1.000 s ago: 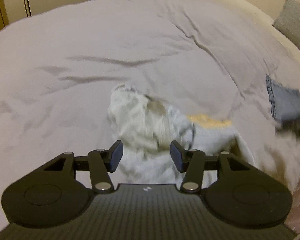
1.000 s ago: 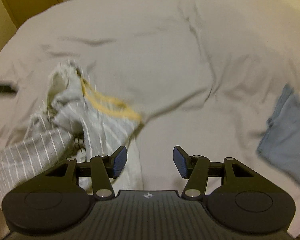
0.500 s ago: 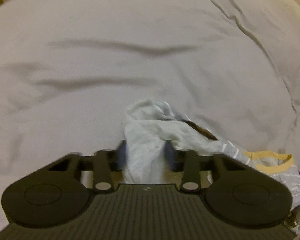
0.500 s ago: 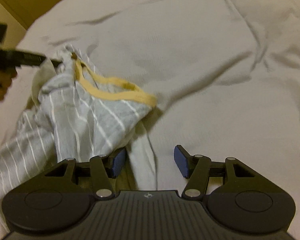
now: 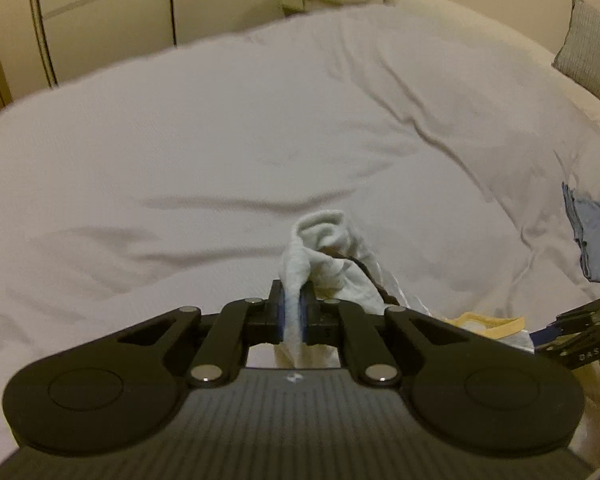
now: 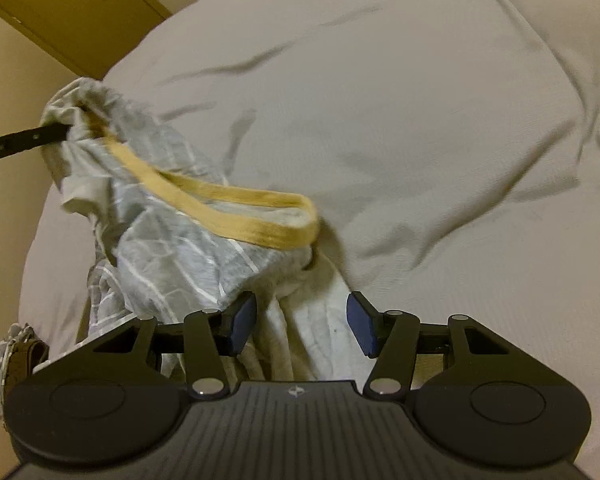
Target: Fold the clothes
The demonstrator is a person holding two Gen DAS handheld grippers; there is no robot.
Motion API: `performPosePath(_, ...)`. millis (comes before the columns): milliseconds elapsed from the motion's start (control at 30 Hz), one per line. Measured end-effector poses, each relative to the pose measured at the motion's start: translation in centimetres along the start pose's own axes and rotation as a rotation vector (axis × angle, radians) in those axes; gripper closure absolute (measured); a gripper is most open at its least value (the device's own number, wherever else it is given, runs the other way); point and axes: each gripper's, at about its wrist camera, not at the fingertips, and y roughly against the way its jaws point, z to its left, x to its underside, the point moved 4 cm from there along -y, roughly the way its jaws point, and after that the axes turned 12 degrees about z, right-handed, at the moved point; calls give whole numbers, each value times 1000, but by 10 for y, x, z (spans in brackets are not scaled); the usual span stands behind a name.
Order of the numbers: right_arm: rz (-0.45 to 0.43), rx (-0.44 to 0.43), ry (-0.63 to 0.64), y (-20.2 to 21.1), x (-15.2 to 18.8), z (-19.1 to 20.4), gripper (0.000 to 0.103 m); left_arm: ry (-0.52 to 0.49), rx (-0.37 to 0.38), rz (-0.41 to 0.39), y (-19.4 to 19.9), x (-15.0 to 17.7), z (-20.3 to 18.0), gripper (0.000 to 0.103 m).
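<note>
Fabric fills the left gripper: its blue pads are pressed together on a bunched fold of the striped garment, and the pale cloth rises in a hump just past the fingertips. In the right wrist view the right gripper hangs with its fingers spread wide, a whitish fold of the same garment lying between them but clamped by neither pad. The garment is a grey piece with thin white stripes and a yellow band around an opening. It lies crumpled on the bedsheet near the bed's edge, its long axis running from the right gripper up and left to where the left gripper's black finger grips it. Its overall shape is hard to read; the lower end is cut off behind the gripper body. Farther out, the sheet is wrinkled and otherwise bare. In the left wrist view a folded blue cloth lies at the right edge, partly cropped. Beyond stand a grey pillow and pale wardrobe doors.
</note>
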Motion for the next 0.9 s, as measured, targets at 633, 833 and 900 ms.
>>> performPosePath(633,-58,1,31,1,2,46,57,78,-8,19,28,63,12,98)
performPosePath(833,-79,114,67,22,-6,42,101,53,-6,-33,40,44,8,98)
performPosePath(900,-132,148,64,51,-9,39,101,34,-8,-68,61,38,3,98)
